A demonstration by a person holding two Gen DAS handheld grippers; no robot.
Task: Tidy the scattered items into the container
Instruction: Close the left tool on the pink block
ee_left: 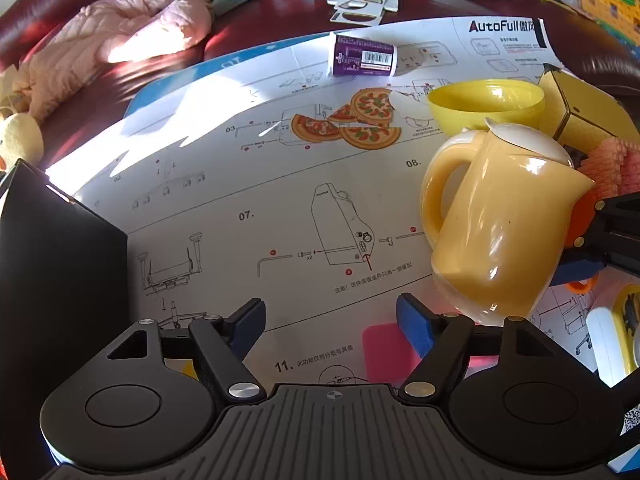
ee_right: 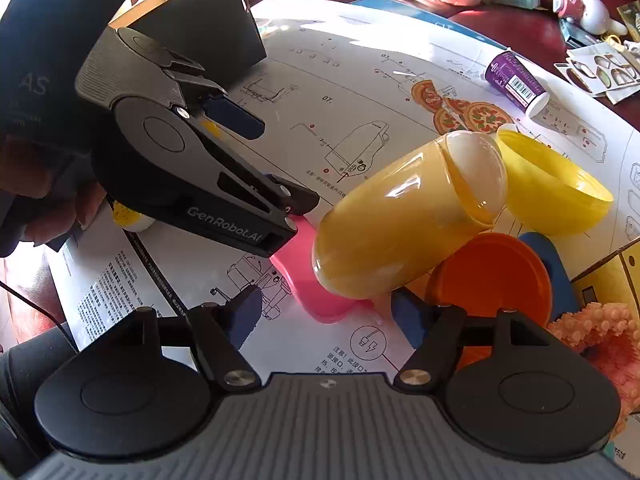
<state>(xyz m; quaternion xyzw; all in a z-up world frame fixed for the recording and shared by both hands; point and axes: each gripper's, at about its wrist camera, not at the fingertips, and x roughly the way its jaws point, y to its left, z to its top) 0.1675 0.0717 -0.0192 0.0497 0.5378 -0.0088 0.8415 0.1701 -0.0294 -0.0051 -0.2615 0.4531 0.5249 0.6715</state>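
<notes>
A yellow toy kettle (ee_left: 500, 220) with a white lid stands on the paper sheet (ee_left: 248, 184), just right of my open left gripper (ee_left: 331, 320). In the right wrist view the kettle (ee_right: 404, 216) leans tilted on an orange lid (ee_right: 496, 276), above a pink piece (ee_right: 308, 280). My right gripper (ee_right: 324, 316) is open and empty, just below the kettle. The left gripper (ee_right: 276, 200) hovers by the kettle's base. A yellow bowl (ee_left: 484, 104) (ee_right: 552, 184), a purple tube (ee_left: 362, 56) (ee_right: 516, 82) and pizza cutouts (ee_left: 348, 120) lie beyond.
A black box (ee_left: 56, 264) (ee_right: 208, 24) stands at the left. A yellow carton (ee_left: 588, 112) and an orange knobbly toy (ee_right: 600, 332) sit at the right. A pink jacket (ee_left: 132, 36) and clutter lie on the dark red sofa behind.
</notes>
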